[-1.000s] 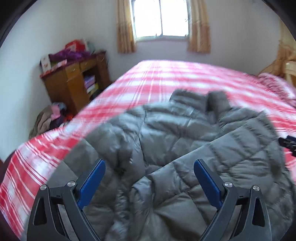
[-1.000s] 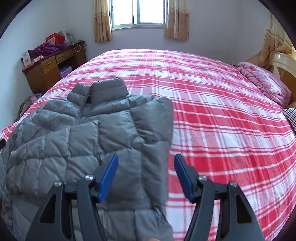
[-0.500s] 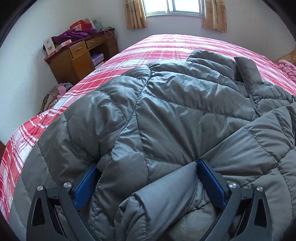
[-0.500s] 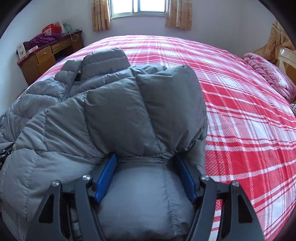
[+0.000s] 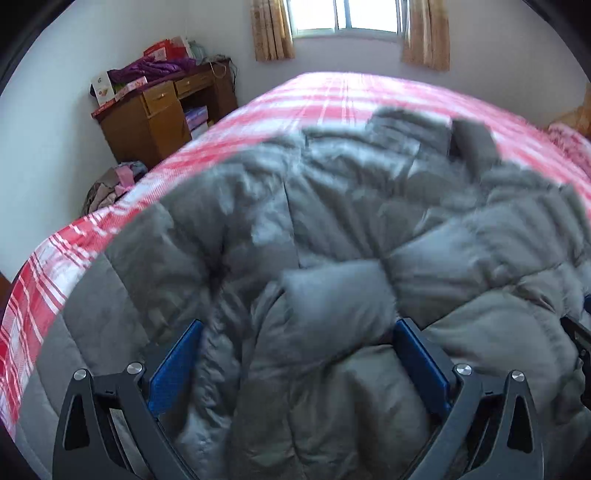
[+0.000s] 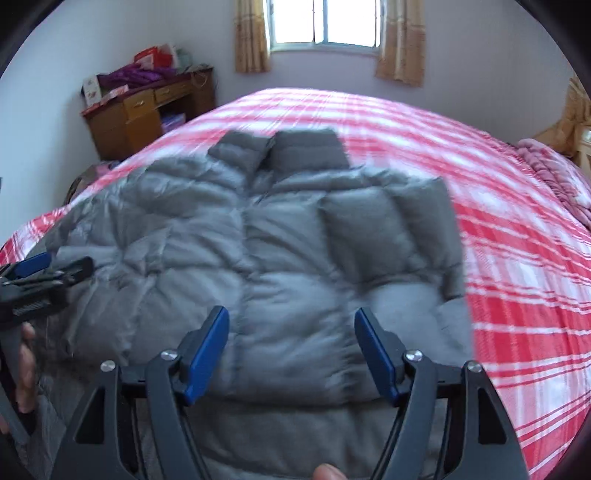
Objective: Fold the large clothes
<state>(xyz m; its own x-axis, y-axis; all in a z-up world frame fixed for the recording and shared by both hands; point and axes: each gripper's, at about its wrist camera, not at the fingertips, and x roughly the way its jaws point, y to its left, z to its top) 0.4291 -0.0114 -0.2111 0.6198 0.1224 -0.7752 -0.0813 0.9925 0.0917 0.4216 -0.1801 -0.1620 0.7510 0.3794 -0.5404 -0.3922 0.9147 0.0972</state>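
Observation:
A grey quilted puffer jacket lies front-up on the red-and-white plaid bed, its collar at the far end. One sleeve is folded across its front. My right gripper hovers over the near hem, its jaws opening, nothing pinched between the blue pads. My left gripper stands wide open with a bunched fold of the jacket bulging between its fingers. The left gripper also shows at the left edge of the right wrist view, held by a hand.
A wooden desk piled with boxes and purple cloth stands by the wall at the back left, with a heap of clothes on the floor beside it. A pink blanket lies at the bed's far right. A curtained window is behind.
The right gripper has let the jacket's hem fold out of its jaws and drawn back; the fold now lies flat. The left gripper has sunk, its jaws still around a fold.

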